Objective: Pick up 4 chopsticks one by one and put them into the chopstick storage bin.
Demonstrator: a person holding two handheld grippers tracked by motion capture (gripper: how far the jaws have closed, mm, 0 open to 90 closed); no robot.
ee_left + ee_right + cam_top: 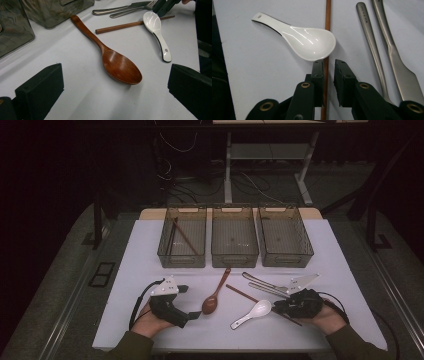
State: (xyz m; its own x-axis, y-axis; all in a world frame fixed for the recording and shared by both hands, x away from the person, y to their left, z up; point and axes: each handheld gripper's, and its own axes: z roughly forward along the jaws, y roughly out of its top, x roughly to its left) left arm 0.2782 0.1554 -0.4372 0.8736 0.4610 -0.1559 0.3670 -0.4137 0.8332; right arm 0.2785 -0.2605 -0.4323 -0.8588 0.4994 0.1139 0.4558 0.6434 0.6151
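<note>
the right gripper (328, 65) straddled the chopstick (327, 30), jaws narrowly apart, not yet pinching; its length ran far-left to near-right.

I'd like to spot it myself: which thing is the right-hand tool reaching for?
Look in front of the three clear bins, near the right gripper. A thin brown chopstick lies between its fingers, partly under the white spoon. It is the only straight wooden stick lying there.

Olive-green sleeves cover both forearms. Each hand carries black tongs: left tongs (196, 313), right tongs (278, 307). Both have a pale grey three-cornered plate on top, a trailing black cable, and brass-coloured rivets at the joints.
</note>
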